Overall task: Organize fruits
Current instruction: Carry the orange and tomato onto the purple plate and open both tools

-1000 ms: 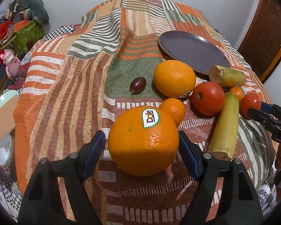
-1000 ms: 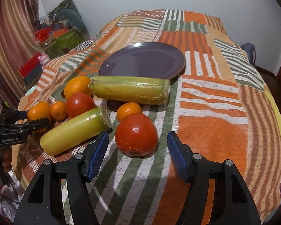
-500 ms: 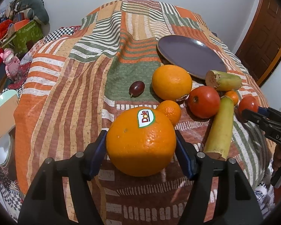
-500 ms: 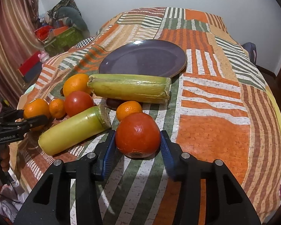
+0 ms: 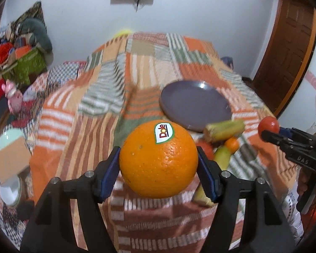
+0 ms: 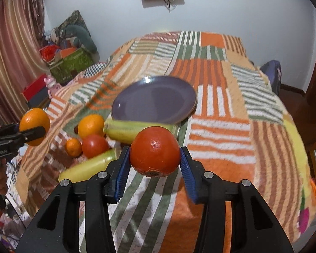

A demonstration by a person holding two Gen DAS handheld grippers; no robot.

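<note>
My left gripper [image 5: 158, 168] is shut on a large orange with a Dole sticker [image 5: 158, 160] and holds it above the patchwork-covered table. My right gripper [image 6: 154, 161] is shut on a red tomato [image 6: 154, 150], also lifted; it shows in the left wrist view [image 5: 268, 125]. The held orange shows in the right wrist view [image 6: 34, 126]. A purple plate [image 6: 153, 100] lies empty beyond both. On the cloth lie another orange [image 6: 90, 125], a second tomato [image 6: 94, 146], a small mandarin [image 6: 73, 147] and two yellow-green stalks [image 6: 124, 131], [image 6: 88, 166].
The patchwork cloth [image 6: 221, 105] drops off at the near and right edges. Boxes, a green bin [image 6: 70, 64] and toys stand on the floor at the left. A wooden door [image 5: 288, 48] is at the right.
Both grippers closed on their fruit, the left on the Dole orange and the right on the tomato, and lifted them off the cloth.
</note>
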